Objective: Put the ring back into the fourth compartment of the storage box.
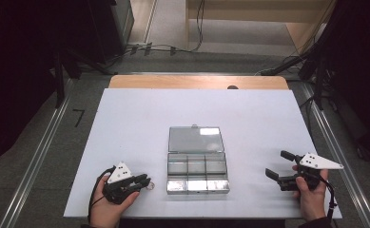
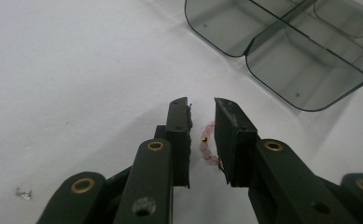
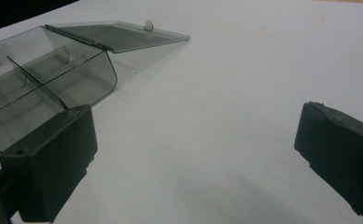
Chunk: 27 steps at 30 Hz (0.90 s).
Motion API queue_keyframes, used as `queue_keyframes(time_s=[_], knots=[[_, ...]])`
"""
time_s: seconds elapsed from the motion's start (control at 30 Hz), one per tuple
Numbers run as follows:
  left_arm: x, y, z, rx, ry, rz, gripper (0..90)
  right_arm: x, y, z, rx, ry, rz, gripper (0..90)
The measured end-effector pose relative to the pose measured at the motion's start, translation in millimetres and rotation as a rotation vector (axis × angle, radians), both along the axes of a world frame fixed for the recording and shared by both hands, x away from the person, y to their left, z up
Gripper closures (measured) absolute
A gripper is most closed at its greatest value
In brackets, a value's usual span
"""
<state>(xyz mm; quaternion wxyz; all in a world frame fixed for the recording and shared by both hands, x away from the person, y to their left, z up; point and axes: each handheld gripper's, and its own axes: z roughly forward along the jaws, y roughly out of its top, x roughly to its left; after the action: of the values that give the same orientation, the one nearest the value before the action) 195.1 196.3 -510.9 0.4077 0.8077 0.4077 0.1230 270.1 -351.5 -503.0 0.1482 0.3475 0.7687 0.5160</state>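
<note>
A short string of pink beads with a small gold bead lies on the white table cover between the jaws of my left gripper. The jaws stand narrowly apart around it; the beads lie close against one pad and clear of the other. In the high view my left gripper is at the near left, just left of a clear compartment box. The box's lid lies open flat on the far side. My right gripper rests at the near right, jaws wide open and empty, pointing toward the box.
A small shiny bit lies on the cover left of my left gripper. The box's near compartments look empty. The white cover ends at a wooden table edge; cables and dark stands lie on the floor beyond.
</note>
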Motion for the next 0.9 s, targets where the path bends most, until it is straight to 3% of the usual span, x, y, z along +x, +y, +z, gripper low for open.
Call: queue_keyframes(time_s=[0.23,0.53,0.77,0.9], knots=[[-0.7,-7.4,-1.5,0.074,-0.022,-0.01,79.8,0.1,0.4,-0.1,-0.001,0.002,-0.002,0.0],[-2.8,-12.0,-2.5,0.114,-0.058,-0.029,85.9,0.7,1.2,-0.5,-0.01,-0.002,-0.006,0.0],[-1.0,-9.1,-3.3,0.076,-0.038,-0.026,86.8,1.0,1.6,-0.5,-0.013,-0.001,-0.01,0.0],[-0.6,-8.7,-2.7,0.074,-0.032,-0.023,87.0,1.0,1.7,-0.5,-0.013,-0.002,-0.011,0.0]])
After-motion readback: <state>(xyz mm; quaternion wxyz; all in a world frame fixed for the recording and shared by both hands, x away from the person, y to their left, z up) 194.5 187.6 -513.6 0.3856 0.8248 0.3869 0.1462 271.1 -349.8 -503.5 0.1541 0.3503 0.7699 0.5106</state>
